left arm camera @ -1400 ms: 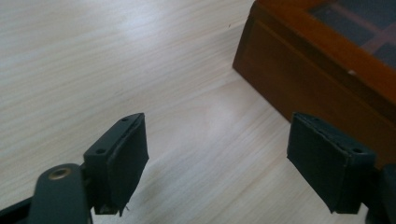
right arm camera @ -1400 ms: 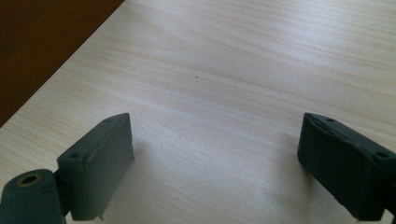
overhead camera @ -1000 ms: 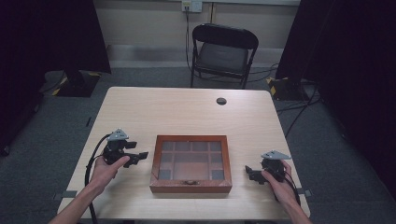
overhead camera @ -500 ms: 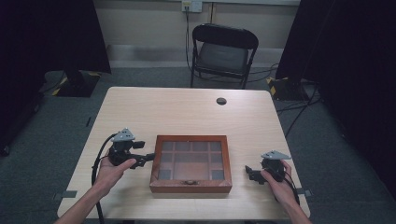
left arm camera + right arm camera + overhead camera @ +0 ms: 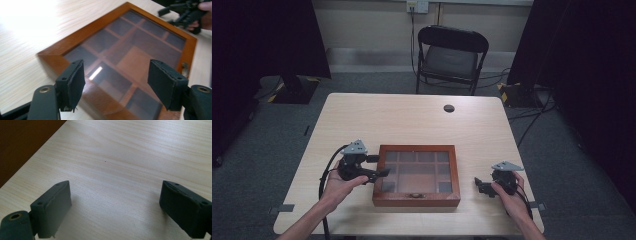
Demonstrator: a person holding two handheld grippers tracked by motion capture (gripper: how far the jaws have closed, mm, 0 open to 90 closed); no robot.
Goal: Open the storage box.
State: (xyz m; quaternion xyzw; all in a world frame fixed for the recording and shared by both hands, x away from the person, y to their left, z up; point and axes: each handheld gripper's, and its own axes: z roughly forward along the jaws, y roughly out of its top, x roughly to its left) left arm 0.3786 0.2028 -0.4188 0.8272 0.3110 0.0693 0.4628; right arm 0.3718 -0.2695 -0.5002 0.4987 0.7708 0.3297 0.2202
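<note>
A shallow wooden box [image 5: 416,199] with a glass lid over several compartments lies near the table's front edge, with a small latch at its front. My left gripper [image 5: 379,166] hovers over the box's left edge. In the left gripper view its pads [image 5: 72,82] stand wide apart above the glass [image 5: 130,50]; the jaws have just been closing a little, with nothing between them. My right gripper [image 5: 480,185] rests low on the table, right of the box. It is open over bare wood [image 5: 117,202], with the box's dark side [image 5: 22,145] at the upper left.
The light wooden table [image 5: 412,120] has a small black round cap [image 5: 449,108] near its far edge. A black folding chair [image 5: 451,57] stands behind the table. Cables run across the grey floor at the right.
My left gripper has moved right and slightly up, from beside the box to over its left edge. The right gripper and the box have stayed still.
</note>
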